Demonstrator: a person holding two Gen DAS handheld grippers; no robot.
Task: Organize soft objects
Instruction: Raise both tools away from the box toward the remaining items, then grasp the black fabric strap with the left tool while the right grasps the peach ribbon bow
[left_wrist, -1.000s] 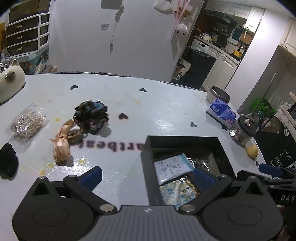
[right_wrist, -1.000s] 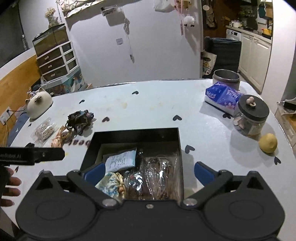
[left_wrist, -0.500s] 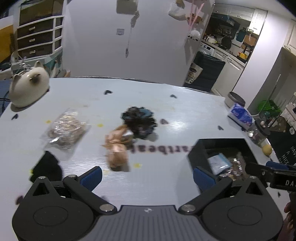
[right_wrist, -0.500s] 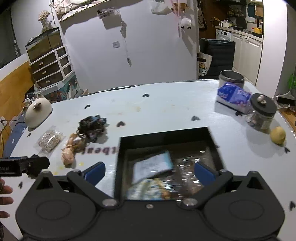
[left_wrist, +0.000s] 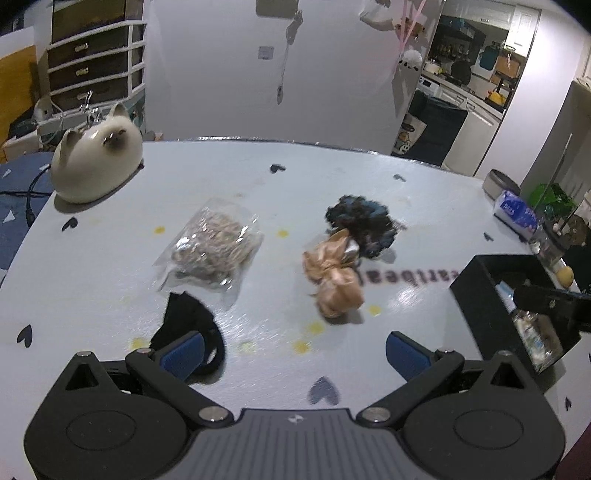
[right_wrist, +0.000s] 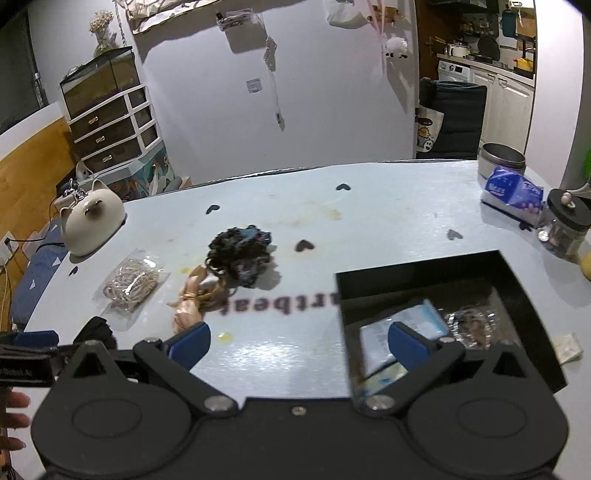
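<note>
On the pale table lie a peach satin scrunchie (left_wrist: 334, 280) (right_wrist: 192, 301), a dark blue-black scrunchie (left_wrist: 364, 221) (right_wrist: 240, 254), a clear bag of beige cord (left_wrist: 212, 245) (right_wrist: 131, 282) and a black soft item (left_wrist: 186, 325) (right_wrist: 96, 330). A black box (right_wrist: 517, 280) (left_wrist: 476, 295) at the right holds a paper packet, a floral cloth and a clear bag. My left gripper (left_wrist: 295, 350) is open above the table's near edge, its left finger over the black item. My right gripper (right_wrist: 299, 341) is open, its right finger over the box.
A cream cat-shaped ornament (left_wrist: 96, 162) (right_wrist: 92, 218) stands at the far left. At the far right are a metal tin (right_wrist: 500, 158), a tissue pack (right_wrist: 513, 192), a lidded jar (right_wrist: 565, 225) and a yellow fruit (left_wrist: 565, 275). A hand (right_wrist: 13, 417) shows at the lower left.
Both grippers have swung left, away from the box. The scrunchies, cord bag and black item now lie ahead of the left gripper. Nothing on the table has moved.
</note>
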